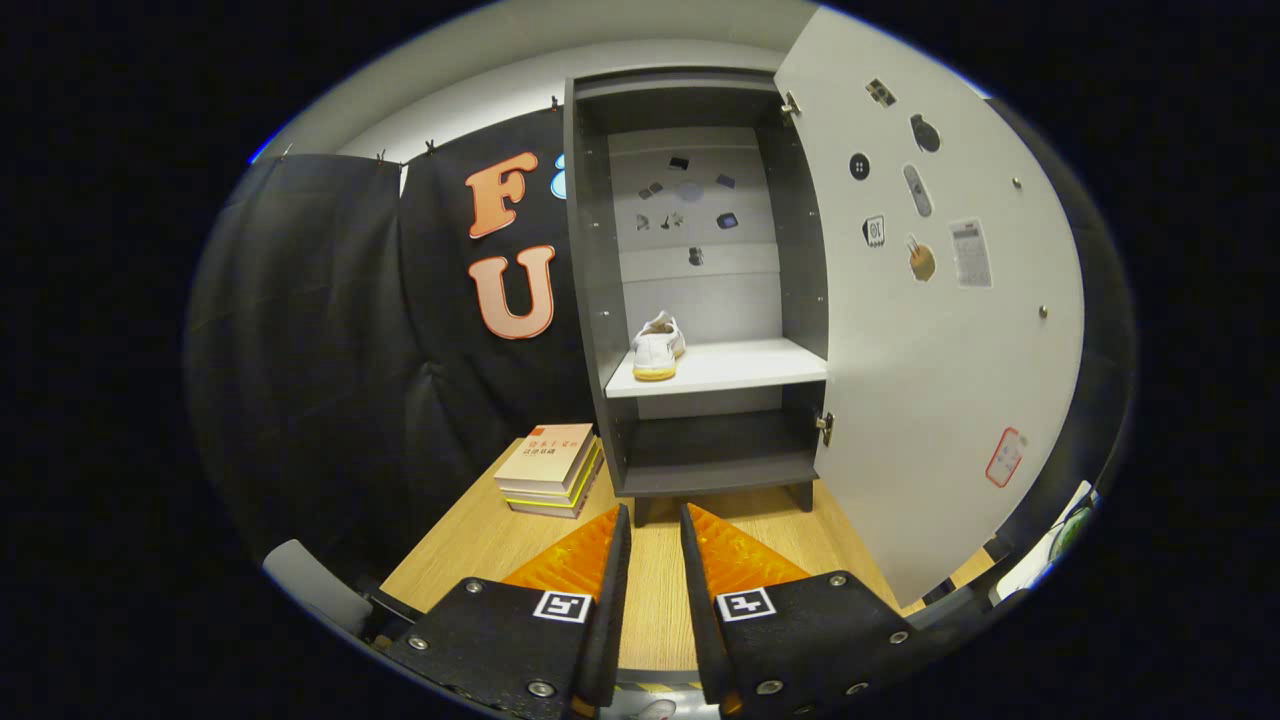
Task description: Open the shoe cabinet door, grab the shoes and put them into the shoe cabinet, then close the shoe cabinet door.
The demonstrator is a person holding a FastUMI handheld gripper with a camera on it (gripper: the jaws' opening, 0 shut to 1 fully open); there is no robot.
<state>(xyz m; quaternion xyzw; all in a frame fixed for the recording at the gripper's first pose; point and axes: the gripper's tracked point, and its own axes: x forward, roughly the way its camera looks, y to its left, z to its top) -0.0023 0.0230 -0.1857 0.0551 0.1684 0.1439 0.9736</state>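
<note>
White shoe (657, 346) on cabinet shelf (735, 367), well beyond empty, slightly parted gripper (655, 527) fingers.

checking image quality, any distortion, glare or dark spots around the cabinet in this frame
Gripper view: fisheye bends the open door into a curve; white shoe on the bright shelf reads sharp; the compartment below sits in shadow; no strong glare; gripper fingers apart, holding nothing.
</note>
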